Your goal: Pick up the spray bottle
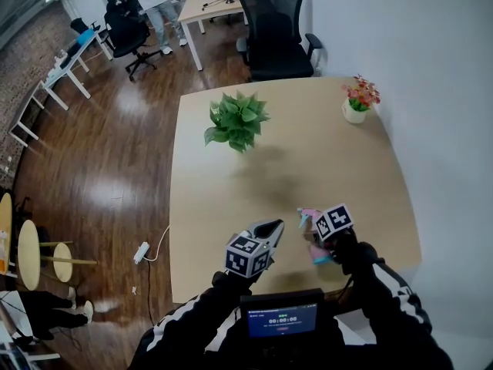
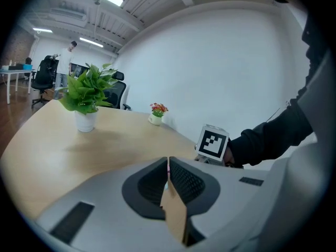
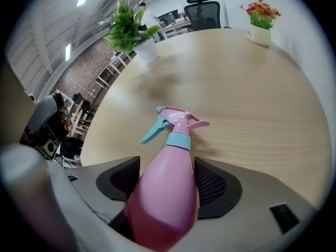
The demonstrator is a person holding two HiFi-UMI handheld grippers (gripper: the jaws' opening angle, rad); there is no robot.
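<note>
Right gripper: your right gripper point(image 3: 168, 175) was clamped on the pink spray bottle point(image 3: 167, 209), with a jaw pressed to each side of its body.
Spray bottle: its teal collar and trigger stuck out past the jaws, over the wooden table point(image 1: 308, 168), near the front edge on your right side.
Left gripper: your left gripper point(image 2: 168, 167) had its jaws pressed together and sat just beside the right one.
Farther out: a leafy potted plant point(image 1: 237, 119) stood toward the far left of the table, a small flower pot point(image 1: 356, 102) sat at the far right corner, and a black office chair point(image 1: 273, 29) stood beyond.

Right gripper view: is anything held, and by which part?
Right hand-held gripper holds the pink spray bottle by its body, below the teal collar.
</note>
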